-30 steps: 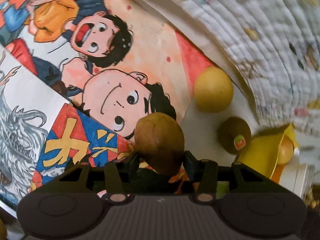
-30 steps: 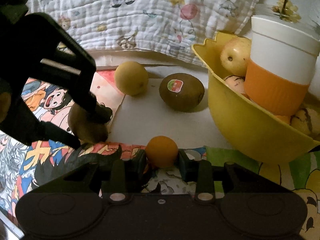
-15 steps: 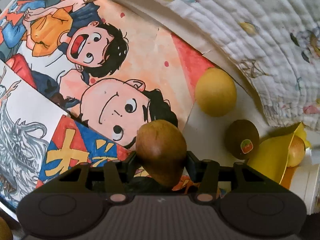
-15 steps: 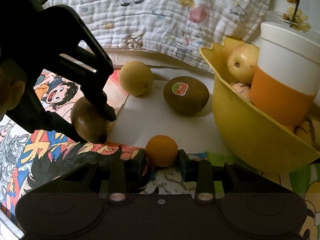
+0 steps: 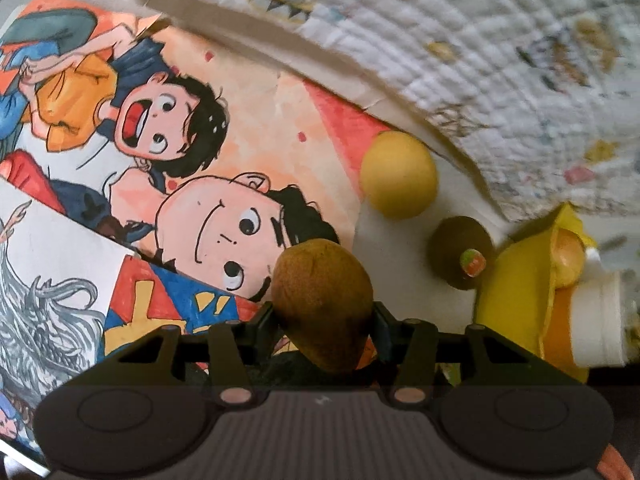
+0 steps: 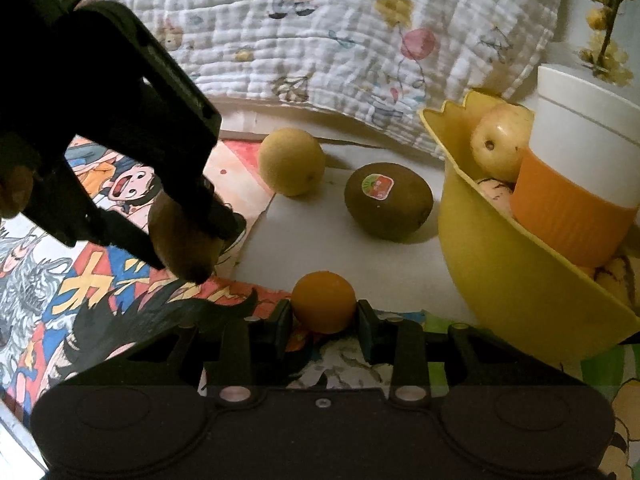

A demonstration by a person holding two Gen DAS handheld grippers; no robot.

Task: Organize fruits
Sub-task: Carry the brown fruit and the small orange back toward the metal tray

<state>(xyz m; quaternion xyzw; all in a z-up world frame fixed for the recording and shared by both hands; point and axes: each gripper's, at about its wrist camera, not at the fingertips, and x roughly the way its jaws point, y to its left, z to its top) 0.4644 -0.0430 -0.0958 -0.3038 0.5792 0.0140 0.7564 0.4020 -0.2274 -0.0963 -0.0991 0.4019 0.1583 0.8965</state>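
My left gripper (image 5: 323,312) is shut on a brown oval fruit (image 5: 323,304) and holds it above the cartoon-printed table cover; the gripper and fruit (image 6: 180,240) also show at the left of the right wrist view. My right gripper (image 6: 323,316) is shut on a small orange (image 6: 323,301). A yellow round fruit (image 6: 291,161) and a kiwi with a sticker (image 6: 388,201) lie on a white sheet. To their right stands a yellow bowl (image 6: 508,280) holding a pale apple (image 6: 498,148) and other fruit.
A white cup with an orange sleeve (image 6: 580,184) stands in the bowl. A quilted printed blanket (image 6: 320,32) lies along the back. Yellow flowers (image 6: 604,20) stand at the far right. The cartoon cover (image 5: 160,160) spreads to the left.
The left gripper has lifted the brown fruit a little and shifted toward the bowl. The right gripper has edged forward with the orange, so the bowl and fruits look nearer.
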